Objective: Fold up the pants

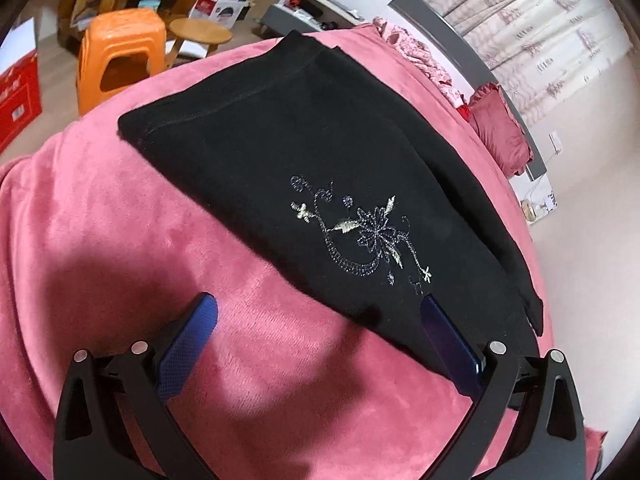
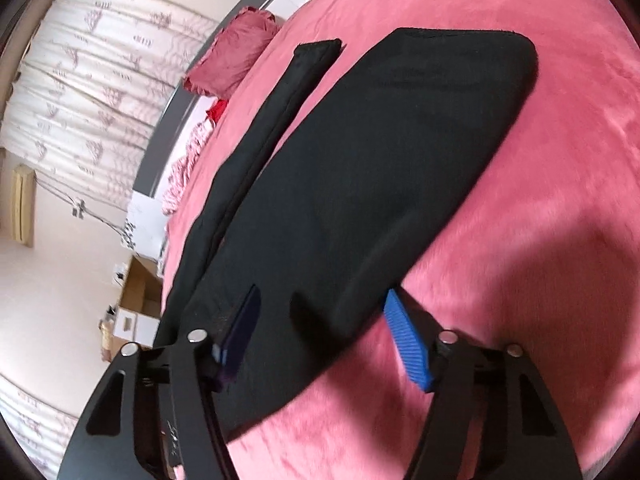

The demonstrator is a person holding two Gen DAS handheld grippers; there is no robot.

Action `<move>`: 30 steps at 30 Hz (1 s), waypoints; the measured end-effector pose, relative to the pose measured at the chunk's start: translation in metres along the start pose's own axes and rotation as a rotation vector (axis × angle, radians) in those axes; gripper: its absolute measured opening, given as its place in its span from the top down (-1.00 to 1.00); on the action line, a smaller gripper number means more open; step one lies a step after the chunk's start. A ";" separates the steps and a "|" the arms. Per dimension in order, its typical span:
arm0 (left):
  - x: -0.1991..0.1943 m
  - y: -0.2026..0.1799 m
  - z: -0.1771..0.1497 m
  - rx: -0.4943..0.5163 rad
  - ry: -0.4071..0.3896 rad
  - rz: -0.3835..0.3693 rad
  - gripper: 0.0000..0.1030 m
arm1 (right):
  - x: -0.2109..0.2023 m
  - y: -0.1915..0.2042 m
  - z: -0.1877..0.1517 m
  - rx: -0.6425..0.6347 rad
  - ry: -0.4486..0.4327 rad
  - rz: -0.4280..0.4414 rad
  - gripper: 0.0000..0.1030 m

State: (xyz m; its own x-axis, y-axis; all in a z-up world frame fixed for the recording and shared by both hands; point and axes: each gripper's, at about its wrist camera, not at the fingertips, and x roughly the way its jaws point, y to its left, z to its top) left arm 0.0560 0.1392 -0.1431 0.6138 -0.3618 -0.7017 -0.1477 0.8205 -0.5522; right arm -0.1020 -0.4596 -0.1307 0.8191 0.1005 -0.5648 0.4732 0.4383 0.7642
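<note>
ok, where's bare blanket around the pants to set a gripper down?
Bare blanket lies on the open side of the pants, below and beside the left gripper, and right of the pants by the right gripper, out to the far edge. Crowded: the headboard side, with a red pillow and bunched bedding.

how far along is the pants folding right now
Done: the black embroidered pants lie flat on the pink plush blanket, one layer apparently doubled over another, a narrow black strip showing beside the main panel. In hand: nothing; the left gripper and right gripper are both open over the near edge. Left: probably a crosswise fold into a compact bundle.
</note>
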 end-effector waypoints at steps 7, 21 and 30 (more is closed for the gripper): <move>0.007 0.014 0.024 -0.059 -0.071 -0.124 -0.94 | 0.006 -0.005 0.003 -0.018 -0.034 0.043 0.12; 0.021 0.021 0.050 -0.175 -0.075 -0.163 -0.94 | 0.011 -0.002 0.008 -0.041 -0.051 0.068 0.28; 0.020 0.022 0.047 -0.147 -0.065 -0.027 0.17 | 0.022 0.010 0.010 -0.161 -0.061 0.006 0.36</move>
State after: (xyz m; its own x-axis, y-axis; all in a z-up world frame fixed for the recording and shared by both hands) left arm 0.1017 0.1710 -0.1475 0.6675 -0.3490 -0.6577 -0.2396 0.7356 -0.6336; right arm -0.0761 -0.4617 -0.1328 0.8423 0.0518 -0.5365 0.4138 0.5758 0.7052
